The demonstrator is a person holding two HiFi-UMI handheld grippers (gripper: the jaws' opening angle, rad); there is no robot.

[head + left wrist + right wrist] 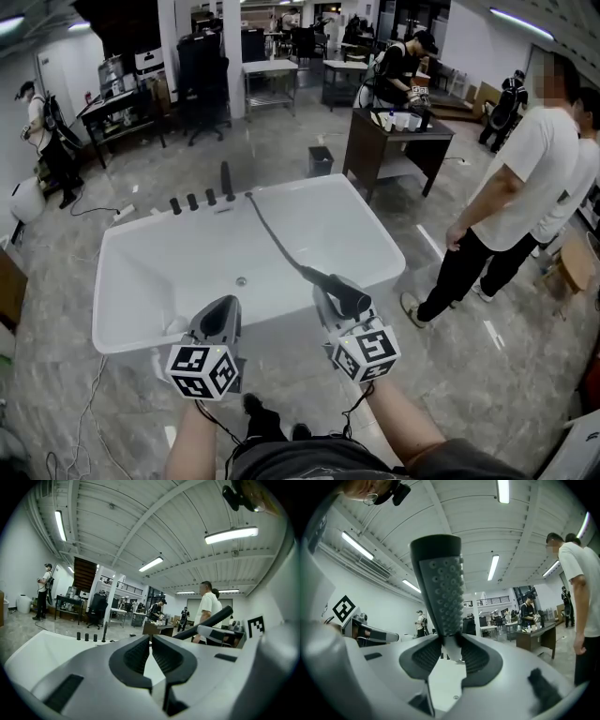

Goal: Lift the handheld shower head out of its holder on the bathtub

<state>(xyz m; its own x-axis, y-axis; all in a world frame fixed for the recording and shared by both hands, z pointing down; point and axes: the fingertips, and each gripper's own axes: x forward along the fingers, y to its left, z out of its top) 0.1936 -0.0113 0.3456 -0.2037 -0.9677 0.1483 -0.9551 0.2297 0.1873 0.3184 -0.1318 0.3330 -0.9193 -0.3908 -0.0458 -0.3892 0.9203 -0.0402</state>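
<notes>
Left gripper (225, 307), 7 o'clock, jaws pressed together, empty; right gripper (328, 298), 5 o'clock, pinching shower head (443, 588) over tub (389, 246) near rim: grip firmly, raise without tugging hose (277, 239).

Glossy grey floor (281, 141): white bathtub (169, 272) standing on it; dark desk (375, 155), small bin (321, 161) beyond tub.

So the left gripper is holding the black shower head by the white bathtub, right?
Not quite: it is the right gripper that is holding the black shower head by the white bathtub. The right gripper view shows the handle clamped there. The left gripper is shut with nothing in it.
</notes>
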